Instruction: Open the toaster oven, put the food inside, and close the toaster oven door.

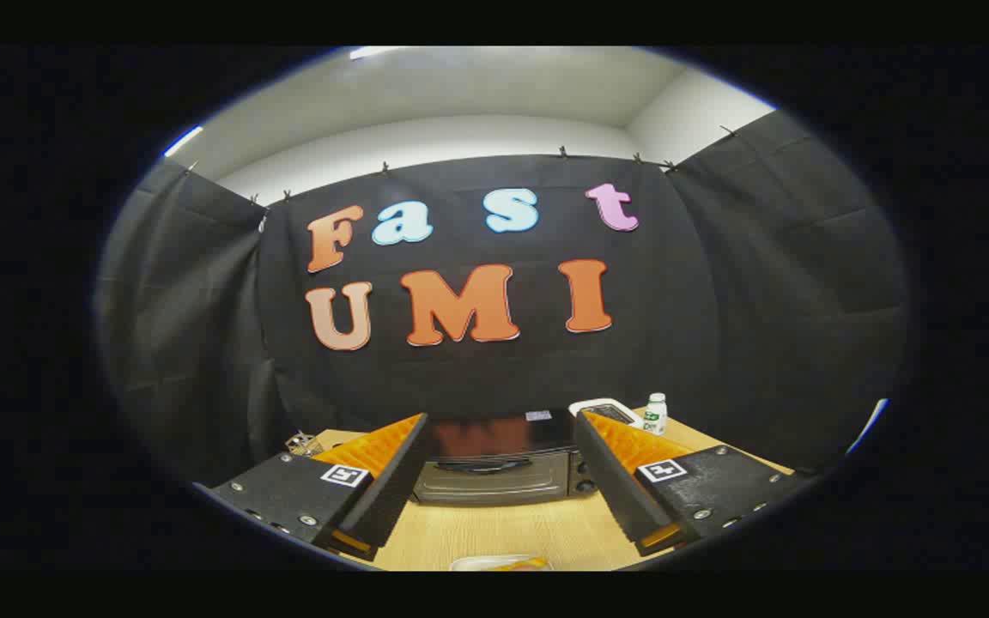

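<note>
Toaster oven (494,468), a dark box of metal with a glass door and a long handle bar across the top of that door, stands on the light wooden table (503,532) straight ahead of the gripper (499,459), close to the black cloth wall. Its door appears closed, so I judge that the first step, the opening, is not yet done.

The two fingers are spread wide apart and they grasp nothing. The oven front shows in the gap between them, beyond the tips and well apart from them. The handle bar (482,464) lies sideways, across the line in which the fingers point, so its long axis is crosswise to the approach. The two knobs (582,477) sit on the oven's right side, near the right finger.

The food (518,564), something orange-yellow on a pale plate or tray, lies on the table much nearer than the oven, low between the fingers. Little of it shows, so I cannot say what kind of food it is.

Beside the oven, on its right, stand a small white plastic bottle (655,414) with a green label and a flat white object with a dark face (606,411), possibly a scale. A small metal piece (304,444) lies on the table beyond the left finger.

For the coming move, I think the gripper must go forward and somewhat down to the handle bar, and take the bar from above and below.
</note>
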`<move>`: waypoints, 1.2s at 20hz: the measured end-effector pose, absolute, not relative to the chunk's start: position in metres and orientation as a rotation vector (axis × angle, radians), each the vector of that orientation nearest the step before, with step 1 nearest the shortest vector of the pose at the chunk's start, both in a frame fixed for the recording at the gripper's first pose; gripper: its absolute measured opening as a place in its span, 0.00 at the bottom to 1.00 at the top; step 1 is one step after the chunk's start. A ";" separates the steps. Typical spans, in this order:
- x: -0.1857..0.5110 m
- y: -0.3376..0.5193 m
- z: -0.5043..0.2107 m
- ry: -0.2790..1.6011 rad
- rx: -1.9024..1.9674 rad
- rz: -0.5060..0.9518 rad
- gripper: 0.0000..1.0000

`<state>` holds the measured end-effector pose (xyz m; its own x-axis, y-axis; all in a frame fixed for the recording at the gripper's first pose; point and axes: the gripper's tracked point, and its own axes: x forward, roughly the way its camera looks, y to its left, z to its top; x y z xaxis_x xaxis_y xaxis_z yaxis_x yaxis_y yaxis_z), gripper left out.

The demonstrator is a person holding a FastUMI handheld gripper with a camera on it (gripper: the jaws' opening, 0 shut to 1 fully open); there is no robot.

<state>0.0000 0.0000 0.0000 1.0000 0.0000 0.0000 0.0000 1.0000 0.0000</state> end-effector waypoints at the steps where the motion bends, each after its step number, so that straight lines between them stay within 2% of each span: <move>1: -0.001 0.000 0.000 0.000 -0.005 0.000 0.98; 24: 0.003 0.004 -0.009 0.013 -0.017 0.019 0.98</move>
<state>0.0025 0.0038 -0.0094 0.9997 0.0189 -0.0132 -0.0191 0.9997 -0.0169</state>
